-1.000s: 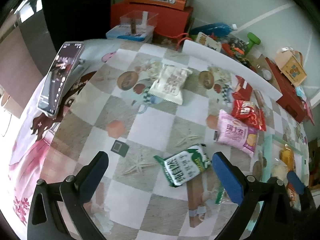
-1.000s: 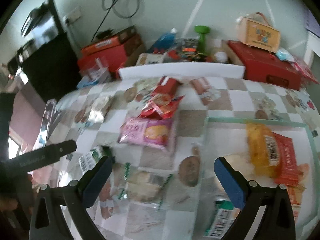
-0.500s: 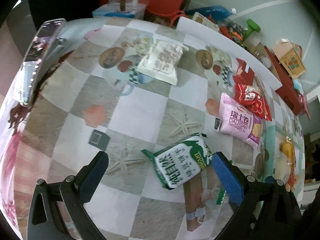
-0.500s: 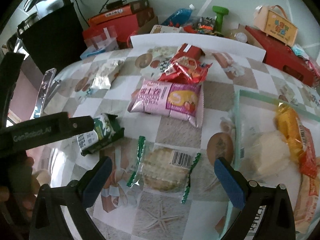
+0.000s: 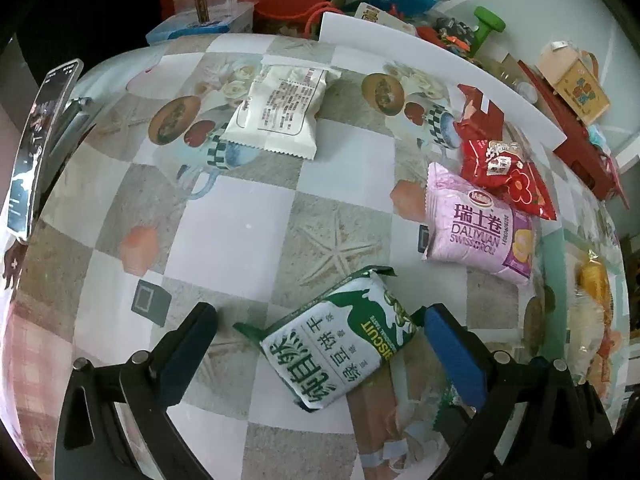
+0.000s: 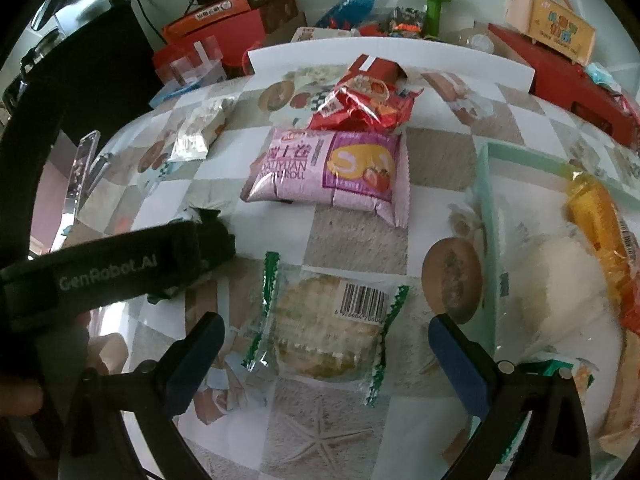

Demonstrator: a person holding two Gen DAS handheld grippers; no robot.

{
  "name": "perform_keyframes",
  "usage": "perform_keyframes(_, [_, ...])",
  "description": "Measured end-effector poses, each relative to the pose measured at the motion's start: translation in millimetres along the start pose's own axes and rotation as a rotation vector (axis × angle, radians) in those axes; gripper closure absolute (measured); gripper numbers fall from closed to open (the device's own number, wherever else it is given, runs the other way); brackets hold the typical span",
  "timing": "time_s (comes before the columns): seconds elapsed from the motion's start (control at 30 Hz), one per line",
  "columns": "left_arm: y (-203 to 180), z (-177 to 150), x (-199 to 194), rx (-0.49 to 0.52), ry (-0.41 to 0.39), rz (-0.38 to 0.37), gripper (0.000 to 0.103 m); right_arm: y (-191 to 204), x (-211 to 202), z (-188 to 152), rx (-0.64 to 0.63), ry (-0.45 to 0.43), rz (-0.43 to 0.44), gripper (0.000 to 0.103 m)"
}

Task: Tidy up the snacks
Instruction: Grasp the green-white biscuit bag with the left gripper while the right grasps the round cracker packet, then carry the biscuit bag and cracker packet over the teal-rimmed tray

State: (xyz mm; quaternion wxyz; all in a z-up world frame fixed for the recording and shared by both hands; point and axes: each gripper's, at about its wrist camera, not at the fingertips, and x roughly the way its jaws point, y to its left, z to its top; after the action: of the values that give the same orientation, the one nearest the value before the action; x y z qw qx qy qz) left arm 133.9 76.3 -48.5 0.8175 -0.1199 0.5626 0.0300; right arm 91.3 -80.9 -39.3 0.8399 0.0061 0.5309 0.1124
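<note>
**Both claws spread over snacks on the patterned table**

Nearest in the left wrist view, the left gripper (image 5: 320,336) hangs with its blue-padded fingers spread wide, the green-and-white biscuit packet (image 5: 336,344) lying tilted between them on the checked tablecloth (image 5: 232,236); the right-hand pad sits just beside the packet's corner, and contact cannot be told. In the right wrist view, the right gripper (image 6: 326,344) is likewise spread wide, straddling a clear-wrapped round pastry (image 6: 324,324) with green crimped ends and a barcode; neither pad touches it. To the left of that pastry, the dark body of the left gripper crosses the view, held by a hand (image 6: 24,384) at the near left edge.

To the right, a pale green tray (image 6: 486,216) holds a yellow packet (image 6: 596,216) and a white bun-like snack (image 6: 568,292).

Farther off lies the pink Swiss roll packet (image 6: 328,172), and just beyond it a crumpled red packet (image 6: 360,108). Far left rests a white packet (image 5: 280,112), printed side up. A phone (image 5: 38,148) stands at the table's left edge. Beyond the table are red boxes (image 6: 232,12) and a green dumbbell (image 6: 434,4).
</note>
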Motion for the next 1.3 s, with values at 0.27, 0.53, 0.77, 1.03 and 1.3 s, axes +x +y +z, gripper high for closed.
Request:
perform_keyframes(0.27, [26,10,-3,-0.090,-0.002,0.032,0.000,-3,3,-1,0.004,0.006,-0.012,0.000])
perform_keyframes(0.53, [44,13,-6,-0.144,0.016,0.040,0.000,1,5,0,-0.014,0.000,-0.036,0.006])
perform_keyframes(0.77, [23,-3,-4,-0.061,0.030,0.069,0.000,6,6,-3,-0.051,-0.004,-0.059,0.013])
perform_keyframes(1.03, [-1,-6,-7,0.006,0.005,0.129,0.028,16,7,-6,-0.112,-0.020,-0.092,0.028])
perform_keyframes(1.3, [-2,-4,-15,-0.003,-0.019,0.104,0.056,8,4,-3,-0.103,-0.035,-0.089,0.043])
